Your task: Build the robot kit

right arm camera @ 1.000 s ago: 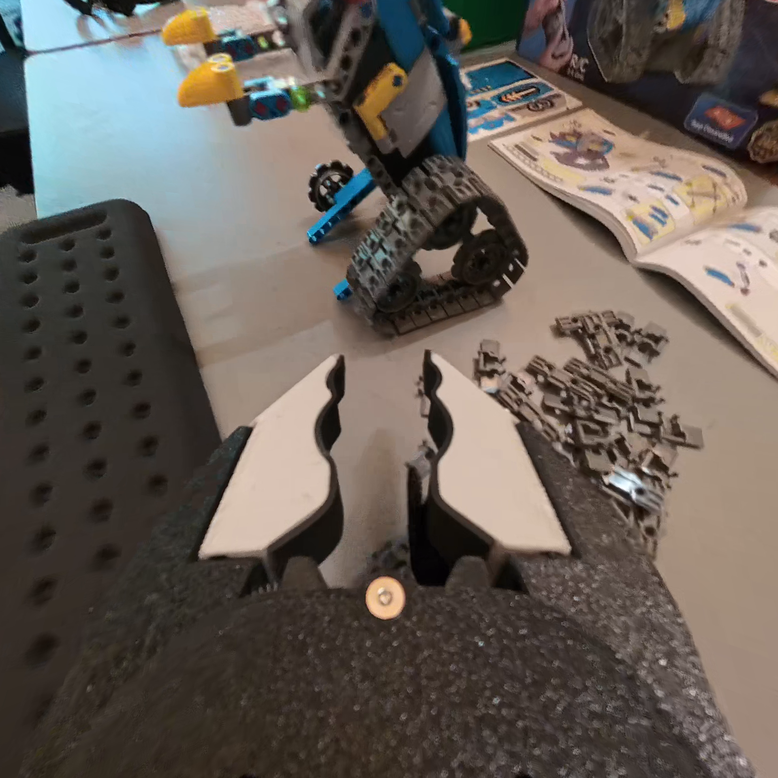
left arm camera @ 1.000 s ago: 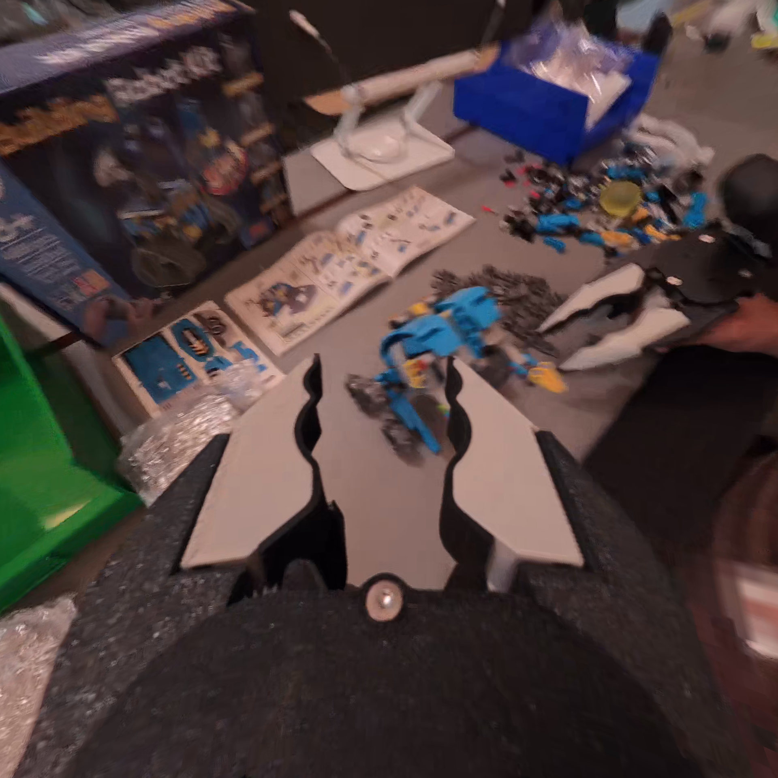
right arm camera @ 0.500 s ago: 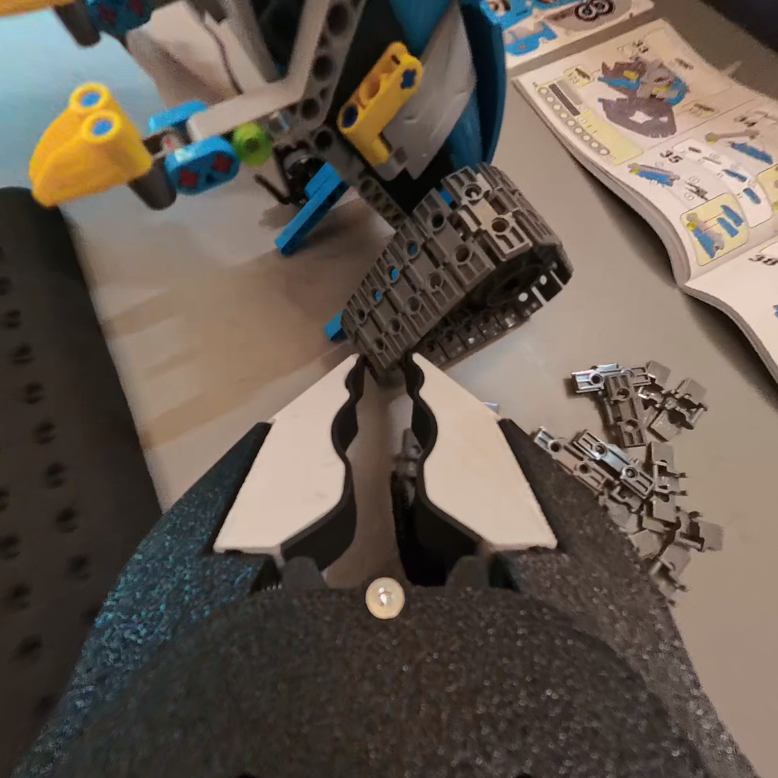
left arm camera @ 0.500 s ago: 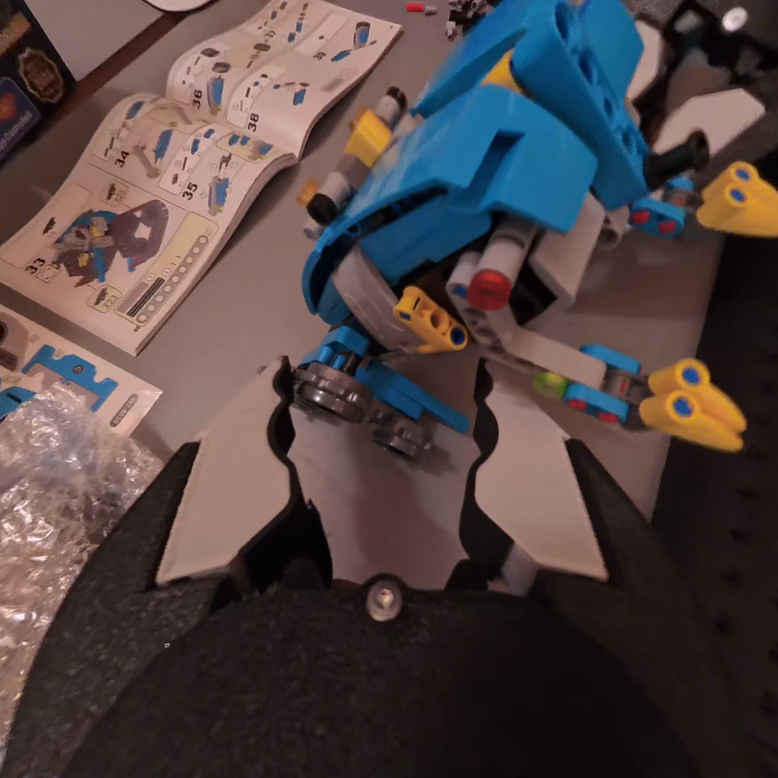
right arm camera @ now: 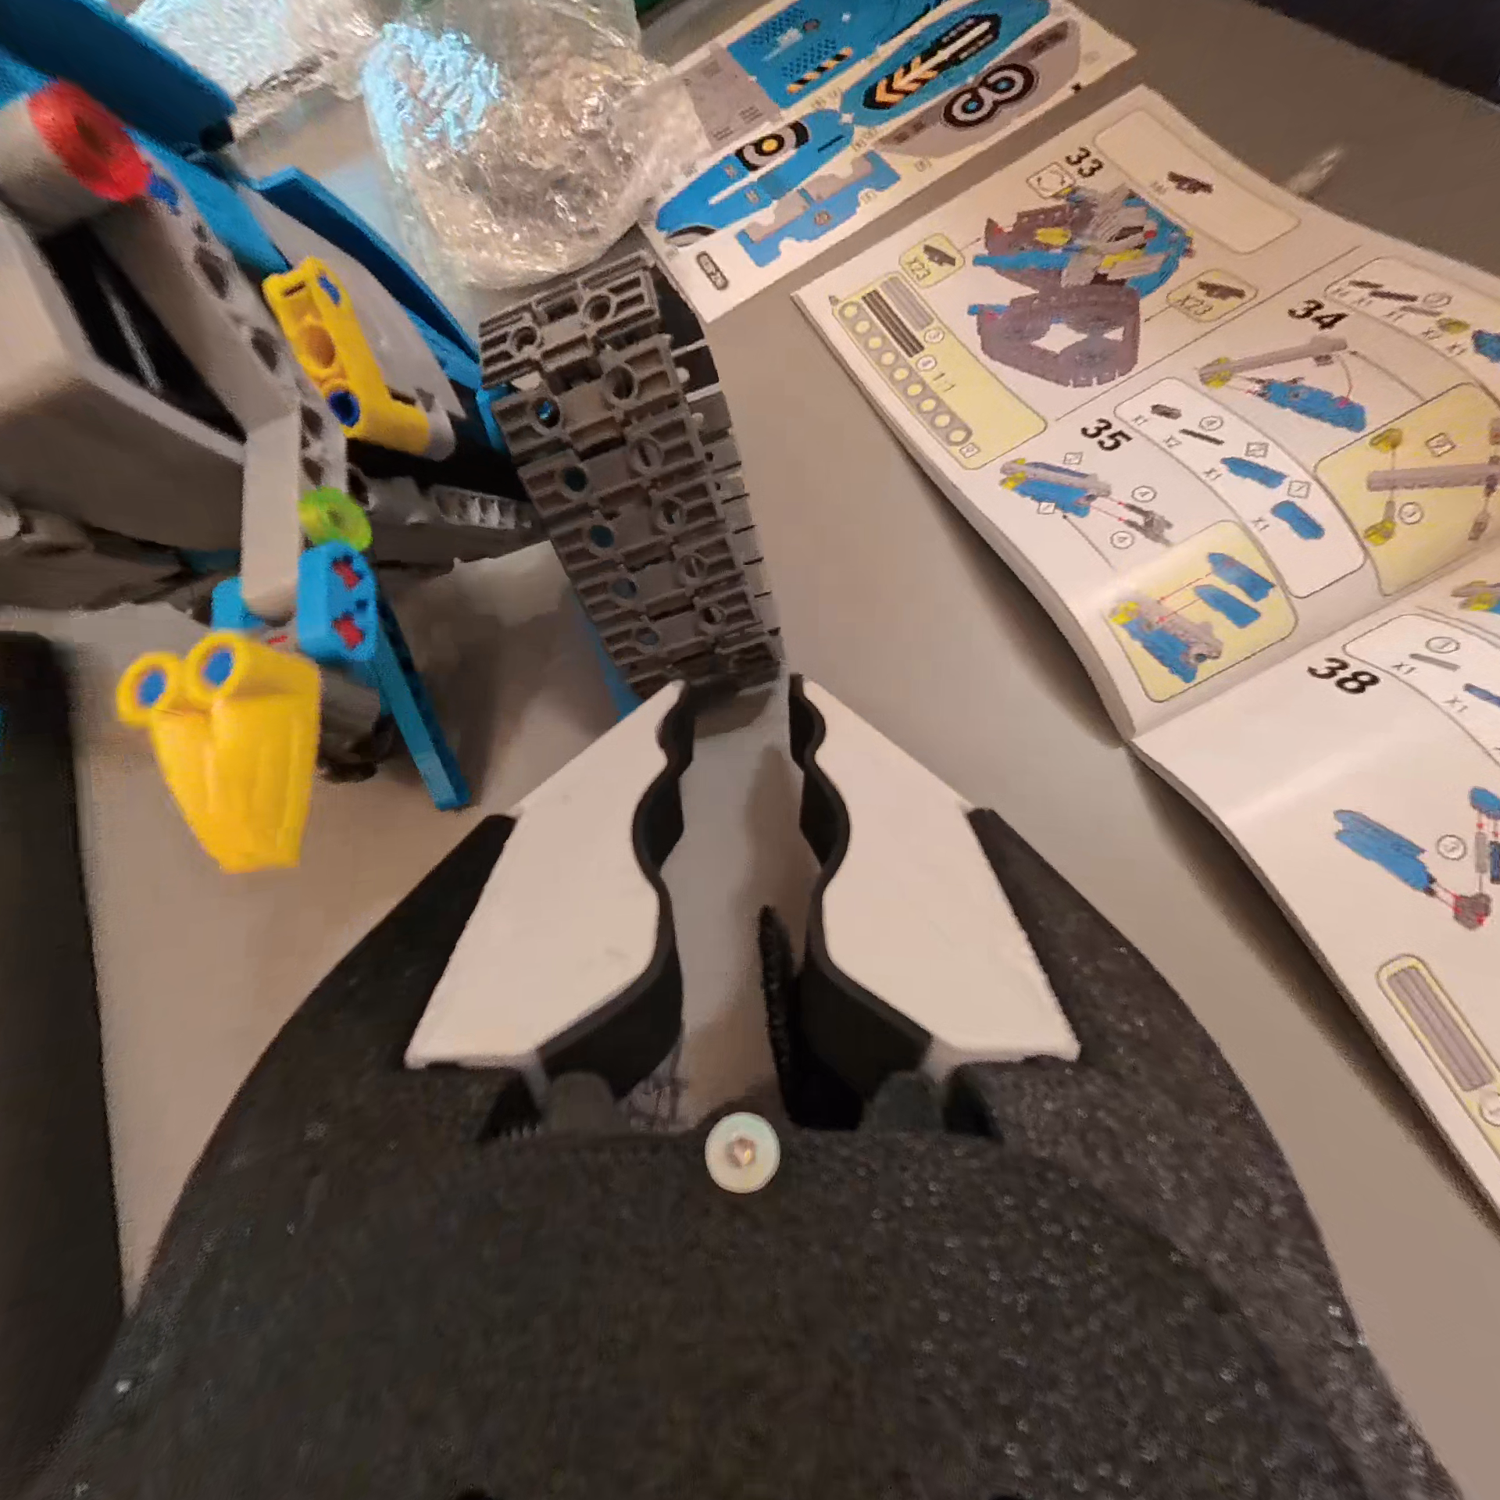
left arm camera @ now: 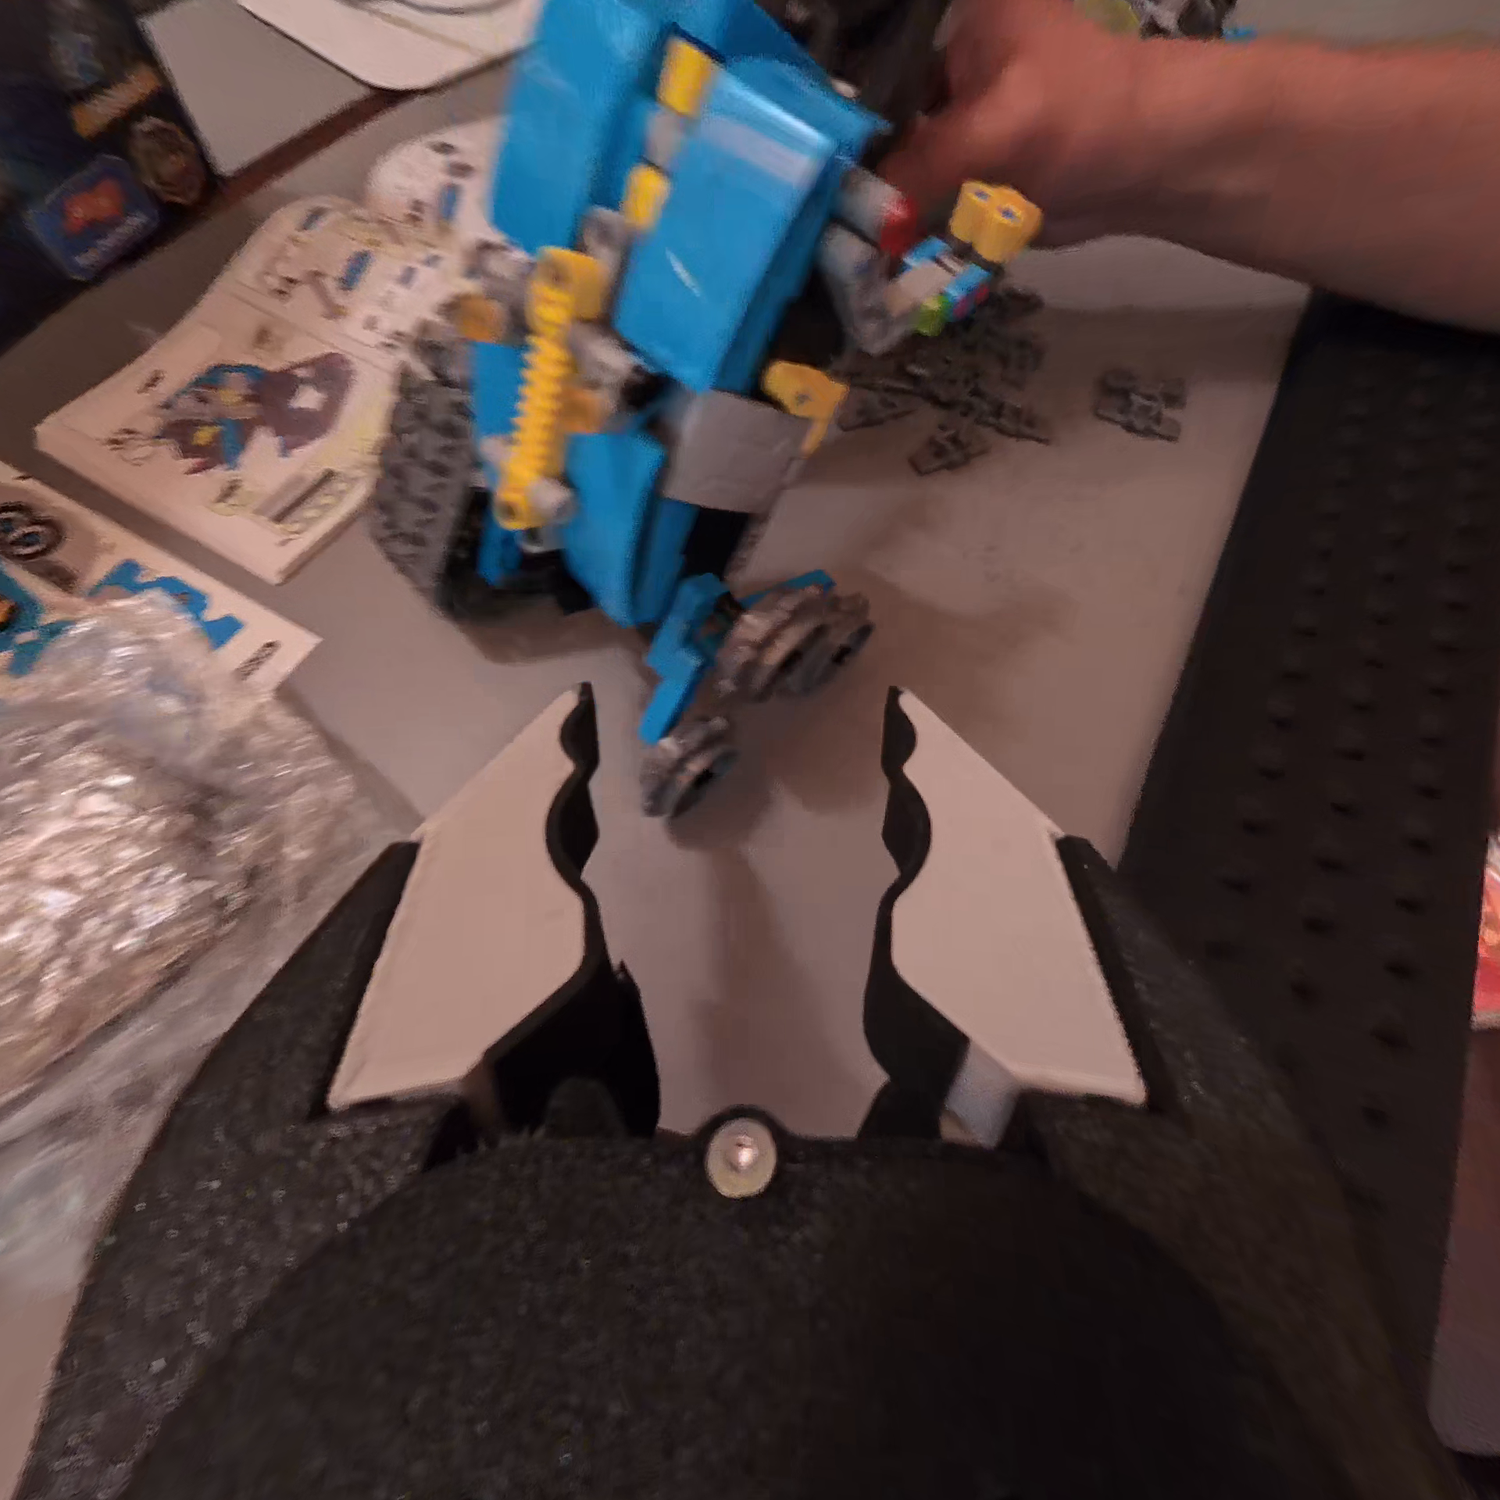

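A blue, grey and yellow brick-built model (left arm camera: 690, 268) stands tilted on the grey table (left arm camera: 974, 609). My left gripper (left arm camera: 739, 702) is open and empty, low over the table. The model's small grey wheels (left arm camera: 690, 767) lie just beyond and between its tips. In the right wrist view the model (right arm camera: 162, 438) fills the upper left, with a grey track band (right arm camera: 633, 487) on its side. My right gripper (right arm camera: 734, 696) has its jaws narrowed on the lower end of that track. A yellow claw (right arm camera: 235, 747) hangs to its left. A person's hand (left arm camera: 1136, 122) shows behind the model.
An open instruction booklet (right arm camera: 1177, 487) lies right of the model, with a sticker sheet (right arm camera: 852, 122) and crumpled clear plastic bags (right arm camera: 519, 138) beyond. Loose grey track links (left arm camera: 974, 390) lie behind the model. A black perforated mat (left arm camera: 1339, 730) borders the table. A dark box (left arm camera: 81, 162) stands far left. From my right tips it is roughly 5 centimetres to the grey track band (right arm camera: 633, 487); from my left, 12 centimetres.
The right gripper closed in on the track and narrowed its jaws. The model has turned and tilted. The left gripper came close to the model and now sits just short of its wheels, still open.
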